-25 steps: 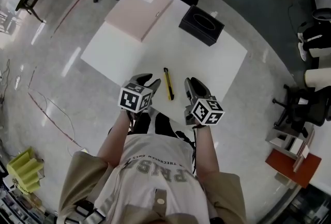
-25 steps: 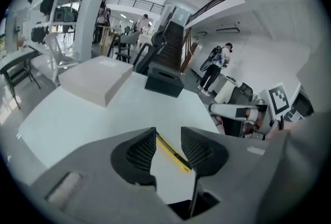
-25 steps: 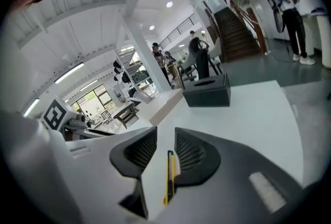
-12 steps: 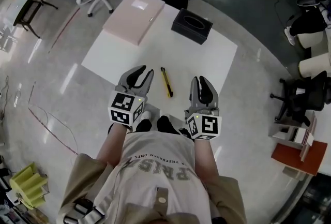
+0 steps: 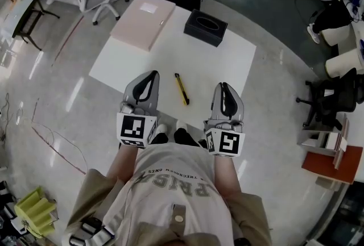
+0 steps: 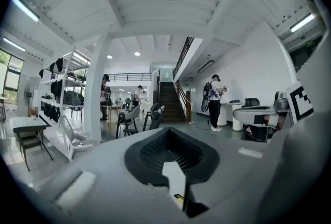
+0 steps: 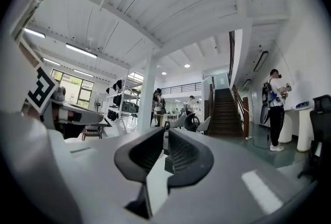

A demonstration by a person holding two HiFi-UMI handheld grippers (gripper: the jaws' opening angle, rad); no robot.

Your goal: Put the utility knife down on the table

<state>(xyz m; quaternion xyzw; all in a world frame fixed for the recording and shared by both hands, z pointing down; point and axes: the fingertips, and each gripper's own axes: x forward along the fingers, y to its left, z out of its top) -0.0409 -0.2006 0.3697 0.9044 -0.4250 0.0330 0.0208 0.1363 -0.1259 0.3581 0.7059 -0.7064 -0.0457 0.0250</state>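
Table [image 5: 227,63]; utility knife [image 5: 181,89] near left gripper [image 5: 151,75]

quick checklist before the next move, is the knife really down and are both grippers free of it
1. Utility knife lying flat on the white table: ok
2. Left gripper empty, jaws together: ok
3. Right gripper empty, jaws have just been closing with a narrow gap left: ok
4. Both grippers raised and apart from the knife: ok
5. Blade pulled back into the handle: cannot tell
6. Black box and pink board apart from the knife: ok
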